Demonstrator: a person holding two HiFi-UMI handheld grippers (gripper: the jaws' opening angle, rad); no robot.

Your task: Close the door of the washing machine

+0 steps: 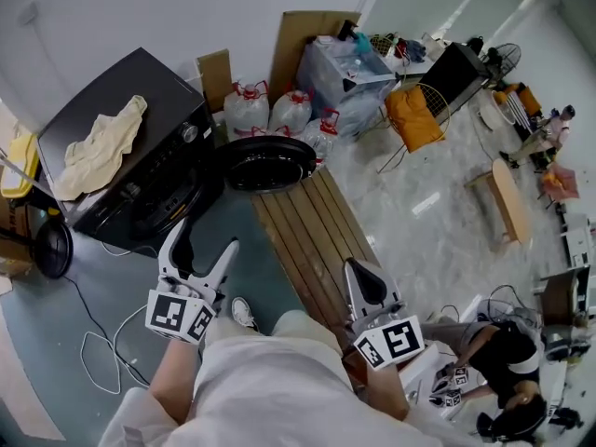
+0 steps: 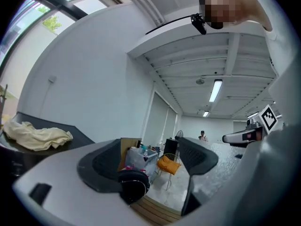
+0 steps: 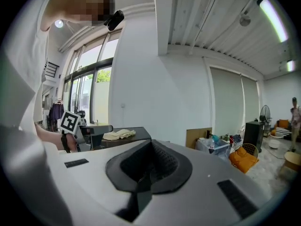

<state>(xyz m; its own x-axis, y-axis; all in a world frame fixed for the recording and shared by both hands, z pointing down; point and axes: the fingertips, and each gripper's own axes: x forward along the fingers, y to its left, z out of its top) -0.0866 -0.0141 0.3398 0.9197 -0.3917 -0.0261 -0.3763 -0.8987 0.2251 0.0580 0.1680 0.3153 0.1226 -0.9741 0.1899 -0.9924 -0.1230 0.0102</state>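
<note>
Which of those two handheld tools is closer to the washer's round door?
Left. The left tool sits just below the open door; the right tool is farther off, lower right, above the wooden boards.

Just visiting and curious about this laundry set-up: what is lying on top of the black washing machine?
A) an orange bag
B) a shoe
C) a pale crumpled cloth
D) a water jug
C: a pale crumpled cloth lies on the flat top of the washing machine, as the head view shows.

the yellow object point(image 1: 17, 164) beside the washing machine point(image 1: 140, 82) is cut off.
</note>
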